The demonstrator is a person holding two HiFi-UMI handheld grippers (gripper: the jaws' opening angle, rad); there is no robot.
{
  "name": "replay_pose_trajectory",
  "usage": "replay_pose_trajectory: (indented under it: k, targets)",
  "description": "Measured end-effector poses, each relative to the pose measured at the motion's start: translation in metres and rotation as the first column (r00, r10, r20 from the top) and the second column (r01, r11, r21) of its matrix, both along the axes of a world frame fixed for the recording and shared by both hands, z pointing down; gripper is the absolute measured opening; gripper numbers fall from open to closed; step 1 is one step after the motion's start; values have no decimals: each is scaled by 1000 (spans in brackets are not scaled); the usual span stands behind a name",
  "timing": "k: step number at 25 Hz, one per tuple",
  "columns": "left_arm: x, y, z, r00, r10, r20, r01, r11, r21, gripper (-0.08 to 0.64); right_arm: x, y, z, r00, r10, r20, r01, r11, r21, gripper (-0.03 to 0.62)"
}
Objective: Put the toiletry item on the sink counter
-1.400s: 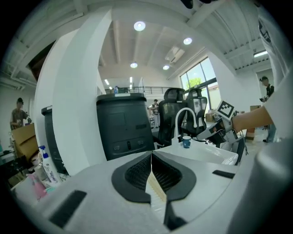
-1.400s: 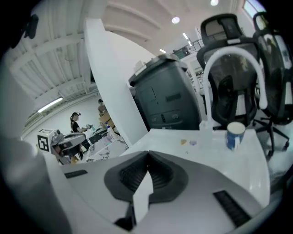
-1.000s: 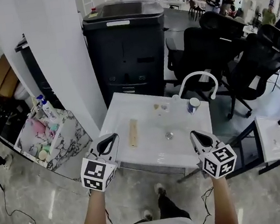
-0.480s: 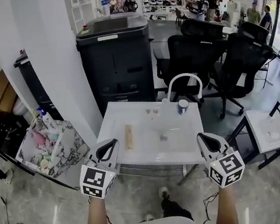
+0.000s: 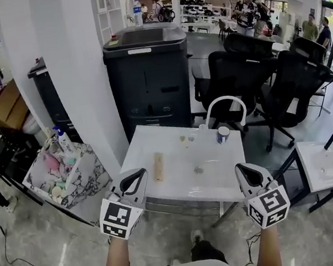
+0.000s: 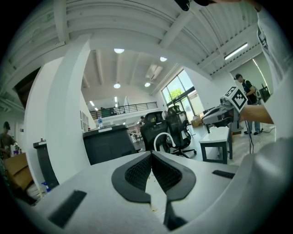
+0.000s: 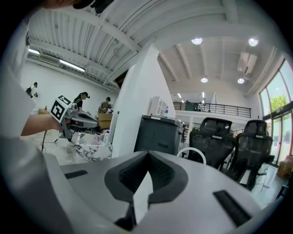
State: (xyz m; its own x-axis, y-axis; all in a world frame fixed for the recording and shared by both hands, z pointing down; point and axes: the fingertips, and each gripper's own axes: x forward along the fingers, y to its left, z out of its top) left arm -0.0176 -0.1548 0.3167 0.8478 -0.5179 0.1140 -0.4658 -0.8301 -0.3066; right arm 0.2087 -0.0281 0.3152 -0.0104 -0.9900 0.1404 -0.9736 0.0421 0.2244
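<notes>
The white sink counter point(image 5: 175, 186) stands in front of me, with a curved white faucet point(image 5: 224, 104) at its back. On its top lie a pale wooden stick point(image 5: 158, 166) and a small cup point(image 5: 222, 134). A marble-patterned box point(image 5: 89, 170) on the floor to the left holds several toiletry items, among them a white spray bottle point(image 5: 64, 139). My left gripper point(image 5: 139, 173) hovers at the counter's near left edge, shut and empty point(image 6: 151, 154). At the near right edge my right gripper point(image 5: 240, 168) is also shut and empty point(image 7: 148, 153).
A large black copier point(image 5: 149, 71) stands behind the sink beside a white pillar point(image 5: 79, 68). Black office chairs point(image 5: 269, 79) crowd the back right. A second white sink top point(image 5: 327, 166) sits low at the right. A cable point(image 5: 13, 259) runs across the floor on the left.
The view has lifted and pulled back a little, so the sink sits slightly farther from both grippers. Both grippers stay shut, low in front of the counter.
</notes>
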Motion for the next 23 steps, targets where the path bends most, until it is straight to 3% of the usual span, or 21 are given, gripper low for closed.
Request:
replay_pose_trajectory:
  k: [10,17,23]
  targets:
    - [0,2,3,1000,5,13,-5,1000,3,11,-4,0,9,1000,0,-6,0,1000,-11,-3]
    - [-2,-8,9,999,-50,8,50,999,-19,11,0,0,19,1000,2,0,-2,999,-35,-3]
    - [-4,-15,15,999,-49,12,49,998,-27,11,2,-3,21,1000,19,-3,-19,999,-36,-3]
